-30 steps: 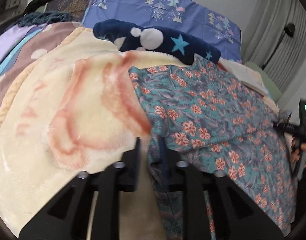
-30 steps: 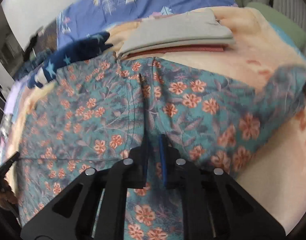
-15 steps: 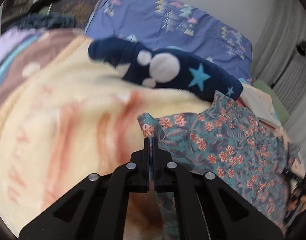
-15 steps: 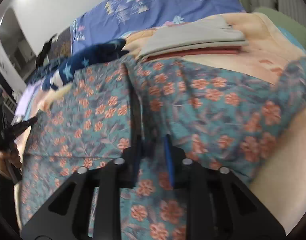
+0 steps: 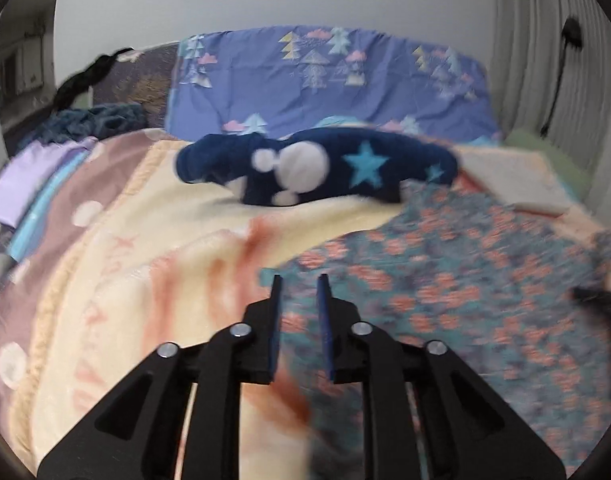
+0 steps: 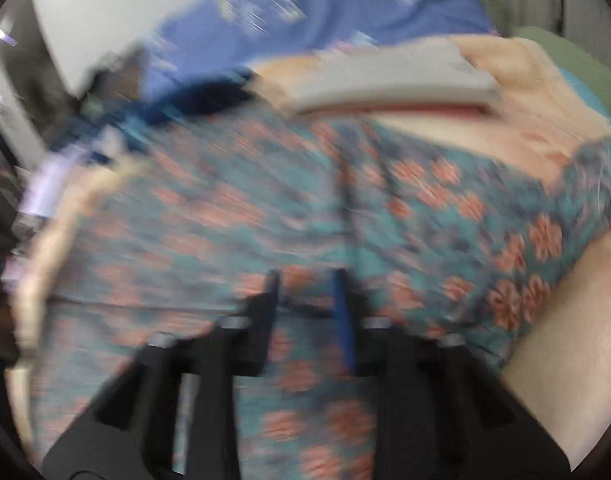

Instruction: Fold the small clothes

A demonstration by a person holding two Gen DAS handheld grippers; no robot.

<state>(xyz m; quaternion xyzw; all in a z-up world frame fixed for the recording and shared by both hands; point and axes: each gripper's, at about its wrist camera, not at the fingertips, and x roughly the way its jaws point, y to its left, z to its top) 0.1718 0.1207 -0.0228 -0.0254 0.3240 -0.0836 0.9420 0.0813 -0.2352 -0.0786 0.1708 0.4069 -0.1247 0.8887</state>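
Observation:
A teal garment with orange flowers [image 5: 465, 296] lies spread on the cream blanket [image 5: 153, 272]; it fills the right wrist view [image 6: 225, 208]. My left gripper [image 5: 299, 280] is open and empty, above the garment's left edge. My right gripper [image 6: 305, 278] is open with nothing between the jaws, just above the garment's middle. Both views are blurred by motion.
A dark blue fleece with stars and white dots [image 5: 317, 168] lies behind the garment. A purple pillow with tree print [image 5: 329, 80] stands at the headboard. A folded grey and red stack [image 6: 393, 84] lies beyond the garment. Curtains [image 5: 545, 48] hang at right.
My left gripper let go of the garment's corner and opened; the fabric dropped flat. My right gripper opened wider. Both cameras are moving fast.

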